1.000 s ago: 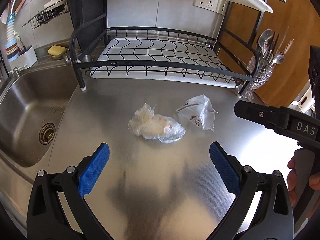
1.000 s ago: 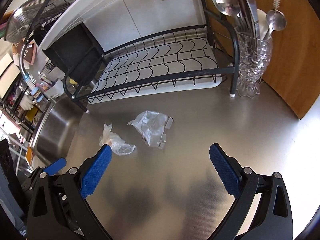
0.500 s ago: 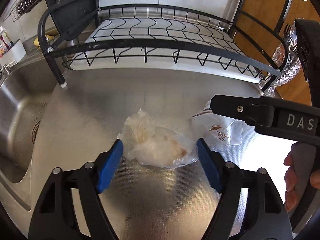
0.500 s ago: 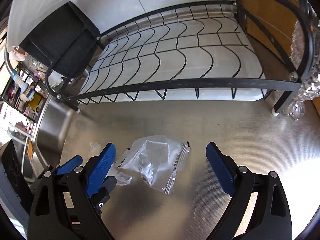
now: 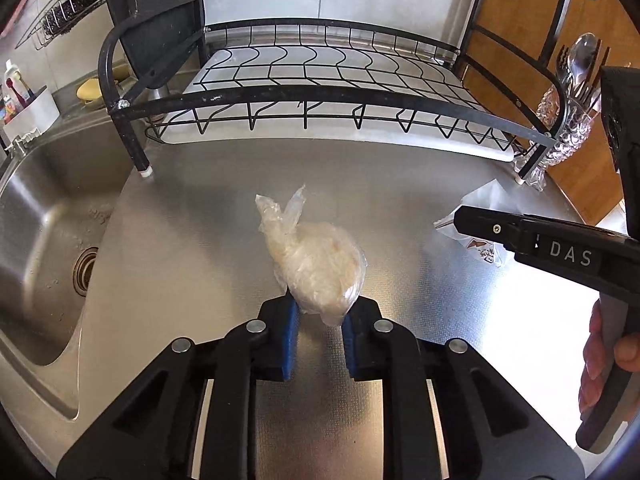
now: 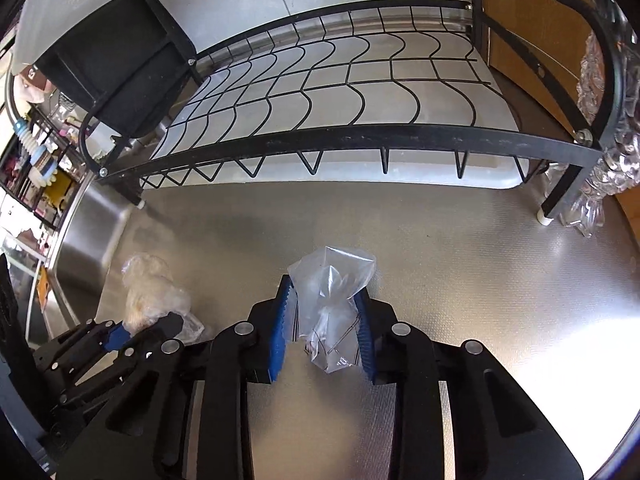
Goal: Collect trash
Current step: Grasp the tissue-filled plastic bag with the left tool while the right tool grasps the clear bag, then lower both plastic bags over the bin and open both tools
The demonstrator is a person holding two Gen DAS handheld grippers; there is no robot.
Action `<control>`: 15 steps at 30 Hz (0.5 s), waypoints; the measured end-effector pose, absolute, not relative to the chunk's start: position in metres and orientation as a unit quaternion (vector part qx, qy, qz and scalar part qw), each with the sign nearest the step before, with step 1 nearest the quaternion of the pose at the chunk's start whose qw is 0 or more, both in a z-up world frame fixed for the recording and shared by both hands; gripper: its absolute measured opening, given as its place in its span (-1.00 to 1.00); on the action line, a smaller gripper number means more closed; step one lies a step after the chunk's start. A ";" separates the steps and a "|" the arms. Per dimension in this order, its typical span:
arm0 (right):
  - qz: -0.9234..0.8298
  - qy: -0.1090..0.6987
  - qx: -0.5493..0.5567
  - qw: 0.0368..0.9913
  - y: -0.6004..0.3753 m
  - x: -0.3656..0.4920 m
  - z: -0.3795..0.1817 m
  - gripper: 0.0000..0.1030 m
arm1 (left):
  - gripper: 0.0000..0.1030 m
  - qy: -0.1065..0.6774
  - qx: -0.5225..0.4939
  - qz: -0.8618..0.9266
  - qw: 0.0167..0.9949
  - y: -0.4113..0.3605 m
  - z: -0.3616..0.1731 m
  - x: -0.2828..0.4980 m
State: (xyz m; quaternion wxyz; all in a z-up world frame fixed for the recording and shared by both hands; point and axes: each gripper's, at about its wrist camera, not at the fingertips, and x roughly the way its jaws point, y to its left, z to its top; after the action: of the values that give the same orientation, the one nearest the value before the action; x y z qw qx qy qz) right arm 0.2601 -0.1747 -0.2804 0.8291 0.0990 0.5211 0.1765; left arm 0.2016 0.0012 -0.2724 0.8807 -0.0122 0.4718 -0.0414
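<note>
Left hand-held gripper [image 5: 316, 322]: blue pads pressed in on the crumpled plastic wrap [image 5: 316, 264], which bulges out just ahead of the fingertips, its twisted end pointing away toward the rack.
Right hand-held gripper [image 6: 322, 320]: blue pads pinching the clear plastic bag [image 6: 332, 300]; the bag's top fans out ahead of the fingertips, its lower part sits between the pads.
Counter [image 5: 192, 220]: textured steel under both grippers; whether either piece is touching it cannot be told.
Grippers to each other: the right one reaches in from the right side of the left wrist view, its bag showing just beyond its black arm; the left one, with its wrap, shows at the lower left of the right wrist view.
Dish rack [image 5: 320, 92]: black wire, ahead of both grippers.
Sink [image 5: 44, 216]: left of the left gripper.
Cutlery holder [image 5: 568, 128]: glass, ahead and to the right, beside the rack's leg.
</note>
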 end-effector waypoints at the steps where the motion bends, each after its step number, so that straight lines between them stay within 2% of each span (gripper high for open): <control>1: 0.177 0.521 0.102 0.829 -0.176 0.256 -0.279 -0.41 | -0.68 0.470 -0.010 -0.042 0.882 0.001 -0.269 0.197; 15: 0.162 0.476 0.131 0.854 -0.182 0.141 -0.218 -0.41 | -0.69 0.432 0.031 -0.083 0.898 -0.007 -0.220 0.082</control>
State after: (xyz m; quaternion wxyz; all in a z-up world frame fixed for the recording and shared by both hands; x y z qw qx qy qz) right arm 0.1406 -0.1821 -0.2180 0.8544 0.1312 0.4760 0.1619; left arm 0.0821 -0.0066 -0.2203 0.8977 0.0312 0.4316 -0.0832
